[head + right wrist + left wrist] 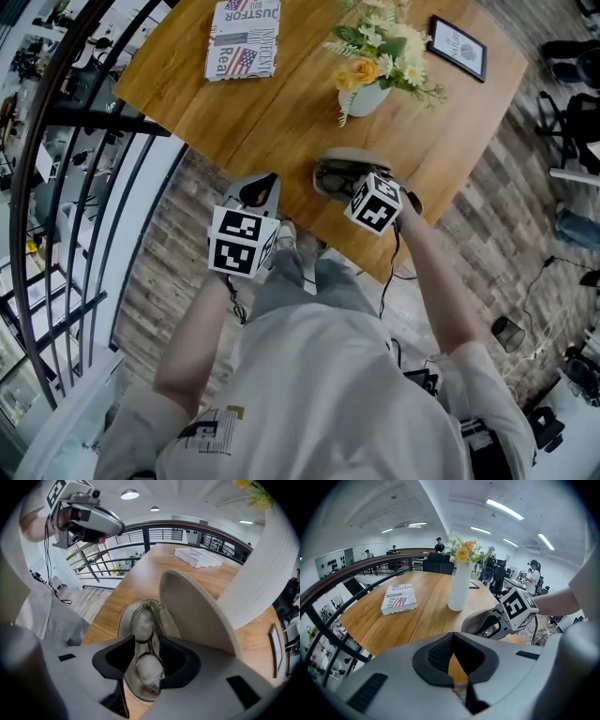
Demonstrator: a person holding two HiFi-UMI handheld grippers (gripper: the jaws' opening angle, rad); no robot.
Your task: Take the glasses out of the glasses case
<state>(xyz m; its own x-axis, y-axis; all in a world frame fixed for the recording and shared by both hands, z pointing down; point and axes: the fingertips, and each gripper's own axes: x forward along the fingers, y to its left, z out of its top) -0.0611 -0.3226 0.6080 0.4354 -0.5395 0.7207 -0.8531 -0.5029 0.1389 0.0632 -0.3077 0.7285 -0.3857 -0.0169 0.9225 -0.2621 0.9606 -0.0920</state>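
My right gripper (147,667) has its 2 fingers apart. Between them lie the thin metal-framed round glasses (142,624), not yet pinched. They rest in the lower shell of the open grey oval fabric glasses case (197,616), and its lid stands up just beside my right finger. My left gripper (457,677) has its fingers closed on nothing, and it hangs over the table edge, apart from the case.

What I am afraid of:
- The near lens lies right between my pads. If I close there, I may smear or strain it instead of holding the frame.
- The frame is thin wire, so it can slip or twist out when I lift.
- Nothing holds the case down. I judge it is light, so it may come up or slide together with the glasses.
- The white ceramic vase with yellow flowers (366,98) stands just beyond the case, and a wide lift may knock it.

Further beyond my fingers, to their left, lies the white flat box with a flag print (399,597). On it I can read "JUSTFOR" and "Real". The print on the black-framed card (457,47) is too small to read.
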